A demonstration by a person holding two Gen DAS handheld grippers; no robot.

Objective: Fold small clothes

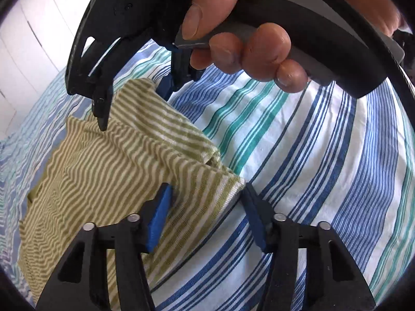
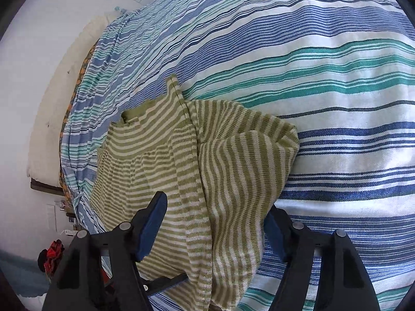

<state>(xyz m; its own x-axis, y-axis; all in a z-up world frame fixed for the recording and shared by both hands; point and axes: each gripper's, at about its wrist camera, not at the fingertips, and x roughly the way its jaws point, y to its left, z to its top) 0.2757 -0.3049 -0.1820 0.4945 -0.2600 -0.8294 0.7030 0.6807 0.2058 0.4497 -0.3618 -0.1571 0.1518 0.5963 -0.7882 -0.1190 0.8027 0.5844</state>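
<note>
- Looking along my left tongs (image 1: 207,197), I see the jaws parted over a corner of the green-striped top (image 1: 103,171), gripping nothing.
- Looking along my right tongs (image 2: 215,223), the jaws gape astride the folded top (image 2: 207,155) on the striped bedspread (image 2: 324,77), pads not pressing it.

Both wrist cameras look steeply down, close over the striped bed (image 2: 324,83). They share the green-striped garment (image 1: 109,171). The left view also faces the right claw (image 1: 135,103).

- Striped bedspread (image 2: 324,83) in blue, teal and white is covering the bed.
- White wall (image 2: 39,51) is running along the bed's far side.
- Red and black bundle (image 2: 53,255) is lying on the floor beside the bed.
</note>
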